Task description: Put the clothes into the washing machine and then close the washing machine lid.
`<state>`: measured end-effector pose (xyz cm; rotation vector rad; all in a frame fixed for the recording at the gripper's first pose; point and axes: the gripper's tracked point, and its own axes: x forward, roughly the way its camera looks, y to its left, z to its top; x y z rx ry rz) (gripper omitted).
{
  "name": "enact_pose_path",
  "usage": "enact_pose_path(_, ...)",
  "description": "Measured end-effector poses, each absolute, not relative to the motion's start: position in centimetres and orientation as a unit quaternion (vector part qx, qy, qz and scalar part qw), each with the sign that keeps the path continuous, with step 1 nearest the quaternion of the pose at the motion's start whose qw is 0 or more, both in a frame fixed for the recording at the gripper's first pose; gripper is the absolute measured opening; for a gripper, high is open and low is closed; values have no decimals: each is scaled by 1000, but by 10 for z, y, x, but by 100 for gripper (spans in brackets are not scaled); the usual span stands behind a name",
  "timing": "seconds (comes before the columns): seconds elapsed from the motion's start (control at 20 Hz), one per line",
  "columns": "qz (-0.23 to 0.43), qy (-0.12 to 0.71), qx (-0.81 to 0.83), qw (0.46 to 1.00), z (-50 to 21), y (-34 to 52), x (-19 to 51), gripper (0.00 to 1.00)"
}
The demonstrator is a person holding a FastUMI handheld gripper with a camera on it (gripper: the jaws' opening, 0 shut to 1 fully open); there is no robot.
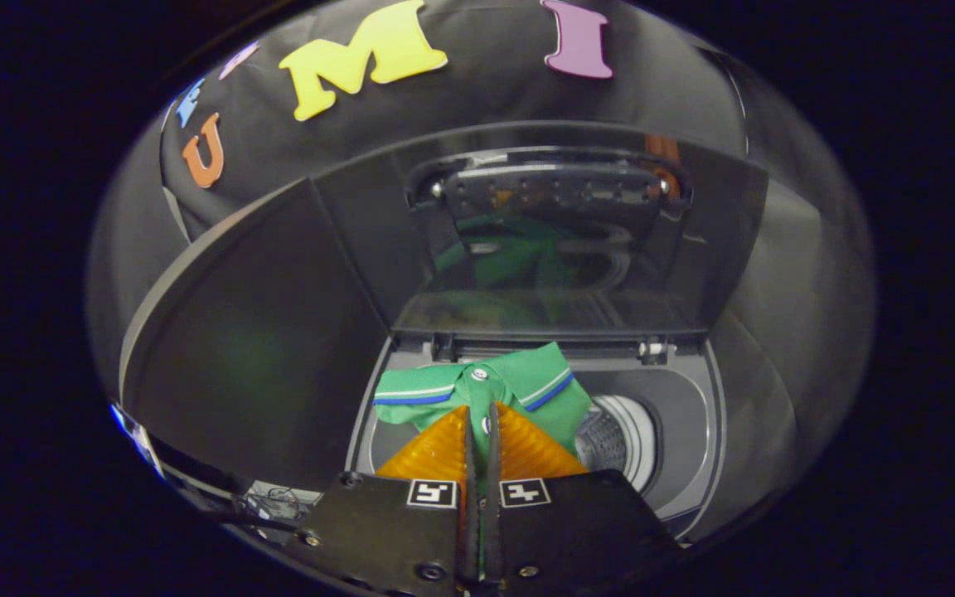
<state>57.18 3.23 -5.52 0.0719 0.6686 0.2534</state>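
My fingers [482, 431] pinch soft green knit cloth polo shirt [519, 385]. Glossy dark glass-like washer lid [544, 240] mirrors it. Perforated shiny metal drum [602, 439]; matt grey plastic washer rim [685, 414].

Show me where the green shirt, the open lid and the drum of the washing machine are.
green shirt [490, 385]: gripper view, collar, ahead of the shut fingers.
lid [544, 249]: gripper view, raised glass panel.
drum [606, 435]: gripper view, perforated inner wall.

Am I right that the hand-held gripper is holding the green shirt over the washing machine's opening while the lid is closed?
Not quite: the lid is open, standing upright behind the drum opening, as the gripper view shows. The rest holds: the hand-held gripper is shut on the green shirt above the washing machine.
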Motion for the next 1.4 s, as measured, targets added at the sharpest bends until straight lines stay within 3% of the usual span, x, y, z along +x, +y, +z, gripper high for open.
enact_pose_path(0.7,23,469,101,877,-158,-4,565,6)
enact_pose_path(1.35,15,473,78,878,-163,-16,561,14)
enact_pose_path(1.4,21,464,78,882,-161,-14,563,19)
